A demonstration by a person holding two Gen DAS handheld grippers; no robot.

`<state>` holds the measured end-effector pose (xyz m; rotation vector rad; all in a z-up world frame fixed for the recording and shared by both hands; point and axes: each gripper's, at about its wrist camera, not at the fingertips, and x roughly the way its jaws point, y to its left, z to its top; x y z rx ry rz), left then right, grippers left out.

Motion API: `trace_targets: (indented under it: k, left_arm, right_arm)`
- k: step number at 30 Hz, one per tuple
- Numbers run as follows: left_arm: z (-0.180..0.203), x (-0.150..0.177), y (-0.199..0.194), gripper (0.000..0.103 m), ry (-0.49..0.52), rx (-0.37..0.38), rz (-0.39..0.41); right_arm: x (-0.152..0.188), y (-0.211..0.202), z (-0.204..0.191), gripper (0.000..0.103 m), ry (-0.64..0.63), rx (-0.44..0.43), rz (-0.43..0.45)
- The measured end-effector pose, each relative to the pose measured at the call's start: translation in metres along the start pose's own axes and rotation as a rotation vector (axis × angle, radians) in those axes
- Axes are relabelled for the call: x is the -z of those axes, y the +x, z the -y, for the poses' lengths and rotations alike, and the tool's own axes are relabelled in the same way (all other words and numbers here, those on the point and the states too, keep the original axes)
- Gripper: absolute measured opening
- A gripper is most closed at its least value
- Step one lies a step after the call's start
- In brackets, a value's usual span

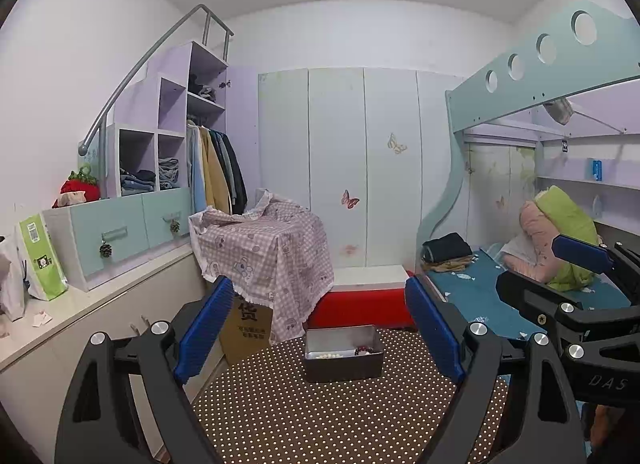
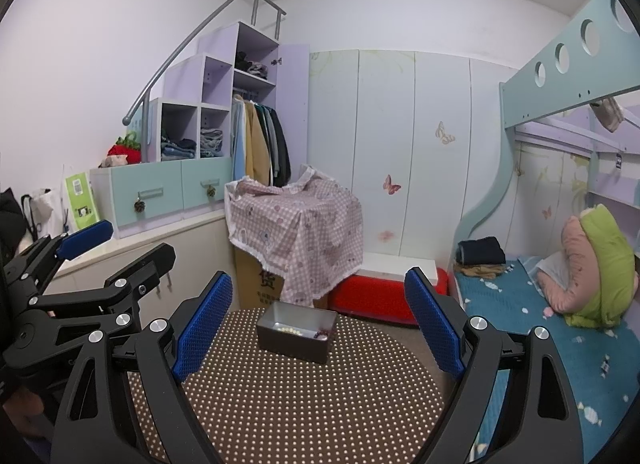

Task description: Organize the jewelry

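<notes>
A small grey metal box (image 1: 343,352) stands near the far edge of a round brown dotted table (image 1: 340,416). Inside lie a string of pale beads (image 1: 326,355) and a dark red bead bracelet (image 1: 365,351). The box also shows in the right wrist view (image 2: 297,331), with pale beads (image 2: 291,330) and the red bracelet (image 2: 323,334) in it. My left gripper (image 1: 320,328) is open and empty, held back from the box. My right gripper (image 2: 320,324) is open and empty, also short of the box. Each gripper shows at the edge of the other's view.
A cardboard box under a pink checked cloth (image 1: 272,248) and a red stool (image 1: 360,308) stand behind the table. A bunk bed with blue sheet (image 2: 560,328) is on the right. A white counter with drawers (image 1: 100,288) runs along the left.
</notes>
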<state>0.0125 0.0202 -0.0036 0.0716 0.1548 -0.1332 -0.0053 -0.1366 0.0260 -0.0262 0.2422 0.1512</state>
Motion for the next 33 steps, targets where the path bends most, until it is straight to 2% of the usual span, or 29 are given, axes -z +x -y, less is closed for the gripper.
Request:
trace_targets:
  k: [33]
  left_arm:
    - [0.0015, 0.0014, 0.0034, 0.085, -0.003, 0.008, -0.008]
  right_arm:
    - [0.0011, 0.0024, 0.0053, 0.087, 0.006, 0.003, -0.006]
